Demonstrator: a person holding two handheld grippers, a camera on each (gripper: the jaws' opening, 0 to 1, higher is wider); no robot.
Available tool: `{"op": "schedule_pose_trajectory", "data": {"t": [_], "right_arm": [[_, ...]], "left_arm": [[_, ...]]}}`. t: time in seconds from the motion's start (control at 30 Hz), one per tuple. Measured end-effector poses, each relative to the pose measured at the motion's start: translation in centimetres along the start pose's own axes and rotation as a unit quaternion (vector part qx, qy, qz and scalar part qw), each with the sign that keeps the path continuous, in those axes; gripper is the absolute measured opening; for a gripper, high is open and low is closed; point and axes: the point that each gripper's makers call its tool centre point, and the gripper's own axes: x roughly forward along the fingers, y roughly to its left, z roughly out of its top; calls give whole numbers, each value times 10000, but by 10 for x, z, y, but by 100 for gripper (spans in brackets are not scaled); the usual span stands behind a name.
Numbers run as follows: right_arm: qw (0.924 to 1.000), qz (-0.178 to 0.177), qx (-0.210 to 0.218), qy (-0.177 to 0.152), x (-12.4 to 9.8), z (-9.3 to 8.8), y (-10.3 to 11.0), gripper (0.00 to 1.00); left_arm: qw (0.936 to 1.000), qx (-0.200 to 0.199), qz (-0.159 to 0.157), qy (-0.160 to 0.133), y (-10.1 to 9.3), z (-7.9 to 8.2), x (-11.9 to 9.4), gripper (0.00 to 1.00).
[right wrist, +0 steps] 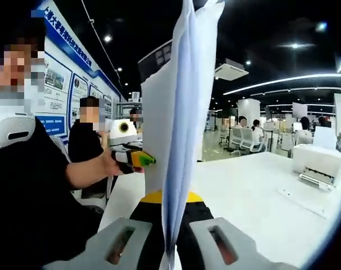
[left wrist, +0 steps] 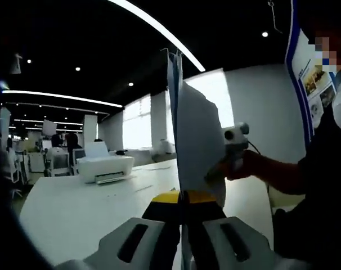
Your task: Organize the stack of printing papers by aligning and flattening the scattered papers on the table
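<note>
Left gripper view: left gripper (left wrist: 183,198) at 6 o'clock, jaws pressed onto the paper stack (left wrist: 196,135), held upright on edge above the white table (left wrist: 75,208). Right gripper (left wrist: 233,147) at 3 o'clock grips the stack's far edge. Printer (left wrist: 106,166) at 9 o'clock on the table.

Right gripper view: right gripper (right wrist: 169,201), jaws pinching the paper stack (right wrist: 179,112), sheets rising to 12 o'clock. Left gripper (right wrist: 138,158) at 9 o'clock on the sheets' other edge, w/ the person's hand (right wrist: 110,163) behind it

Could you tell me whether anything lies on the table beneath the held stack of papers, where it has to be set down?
Nothing visible does: below the paper stack the white table is bare; the printer stands well aside.
</note>
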Motion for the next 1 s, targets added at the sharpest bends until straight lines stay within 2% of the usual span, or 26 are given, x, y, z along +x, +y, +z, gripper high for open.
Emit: {"op": "schedule_pose_trajectory", "data": {"t": [0.17, 0.23, 0.3, 0.4, 0.57, 0.63, 0.7, 0.73, 0.77, 0.97, 1.0], "right_arm": [[10000, 13, -10, -43, 0, -6, -2, 2], [9999, -78, -83, 27, -2, -9, -6, 14], [10000, -66, -75, -5, -6, -8, -6, 17], [9997, -59, -29, -251, -15, 2, -7, 18], [9996, -85, -84, -270, -21, 4, -7, 18], [9995, -60, -87, -295, -21, 6, -5, 14], [9994, -25, -67, -326, -21, 9, -3, 3], [9995, 27, -43, -326, -20, 11, -2, 0], [9994, 46, -28, -338, -19, 13, -2, 0], [9994, 41, 3, -357, -19, 17, -3, 0], [9995, -1, 71, -322, -19, 15, -6, 7]], "left_arm": [[10000, -72, 8, -32, 0, -4, 2, 8], [9999, -107, 13, 33, -1, -8, 4, 18], [9999, -132, 9, 84, -2, -10, 7, 28], [9999, -91, -10, 137, -4, -12, 8, 27], [9998, -54, 50, 174, 0, -9, 11, 28], [9997, -54, 88, 199, 0, -9, 13, 28], [9997, -25, 37, 258, -3, -9, 13, 17], [9996, 16, -10, 289, -5, -9, 12, 6], [9994, -108, -29, 339, -8, -10, 12, 6], [9992, -98, -25, 396, -12, -3, 9, 8], [9988, -162, 23, 457, -10, -6, 9, 15]]}}
